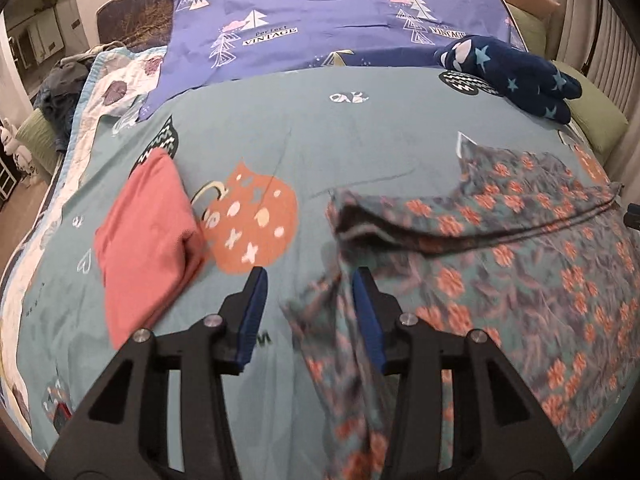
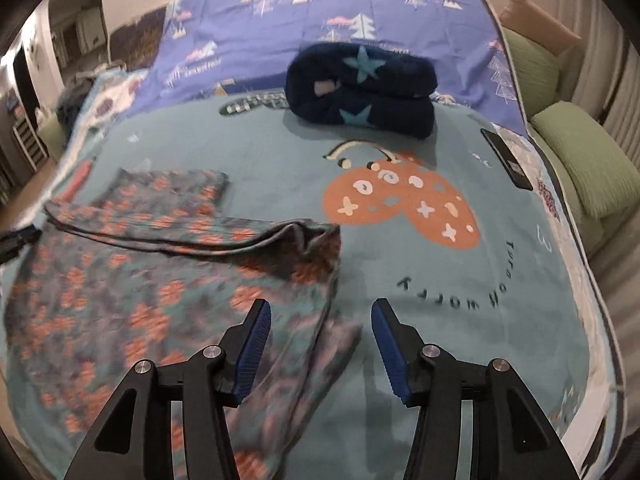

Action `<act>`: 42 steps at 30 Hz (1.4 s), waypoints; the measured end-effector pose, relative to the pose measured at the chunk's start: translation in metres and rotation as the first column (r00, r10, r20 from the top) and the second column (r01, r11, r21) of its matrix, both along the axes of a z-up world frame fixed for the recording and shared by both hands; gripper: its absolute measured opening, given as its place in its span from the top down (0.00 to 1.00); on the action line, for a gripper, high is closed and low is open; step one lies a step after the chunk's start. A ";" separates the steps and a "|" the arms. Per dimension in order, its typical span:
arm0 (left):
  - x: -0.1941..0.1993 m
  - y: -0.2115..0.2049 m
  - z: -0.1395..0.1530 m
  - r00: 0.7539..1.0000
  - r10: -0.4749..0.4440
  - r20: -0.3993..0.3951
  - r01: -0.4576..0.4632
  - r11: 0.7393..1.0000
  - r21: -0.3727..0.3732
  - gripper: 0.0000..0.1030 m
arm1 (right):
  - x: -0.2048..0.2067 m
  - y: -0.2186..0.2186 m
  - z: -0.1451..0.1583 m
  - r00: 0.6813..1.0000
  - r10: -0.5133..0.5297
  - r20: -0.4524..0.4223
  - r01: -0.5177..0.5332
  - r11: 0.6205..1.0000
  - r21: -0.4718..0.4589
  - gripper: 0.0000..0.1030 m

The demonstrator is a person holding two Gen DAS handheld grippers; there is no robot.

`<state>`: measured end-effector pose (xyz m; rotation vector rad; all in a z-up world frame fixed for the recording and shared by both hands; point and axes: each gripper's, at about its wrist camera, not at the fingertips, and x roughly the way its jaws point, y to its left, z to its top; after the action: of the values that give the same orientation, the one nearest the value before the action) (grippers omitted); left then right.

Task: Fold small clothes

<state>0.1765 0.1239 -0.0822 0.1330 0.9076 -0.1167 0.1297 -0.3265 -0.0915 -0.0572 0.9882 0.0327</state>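
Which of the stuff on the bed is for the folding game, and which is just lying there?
For the folding:
floral garment, spread out and partly folded
folded pink garment
folded navy star garment
left gripper and right gripper, both open

Just lying about:
black phone
green cushion
purple tree-print sheet

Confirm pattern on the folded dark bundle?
Navy bundle with light blue stars; clearest in right wrist view.

Both wrist views look down close, sharing the floral garment (image 1: 500, 248).
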 end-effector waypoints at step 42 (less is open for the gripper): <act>0.101 0.000 -0.004 0.999 -0.024 -0.029 0.015 0.961 -0.276 0.92 | 0.087 -0.054 -0.024 0.992 -0.112 -0.060 0.127 0.891 0.435 0.90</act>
<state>0.2771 0.1241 -0.0867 -0.1197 0.9128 -0.2631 0.2162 -0.3805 -0.1157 0.4216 0.9965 0.1437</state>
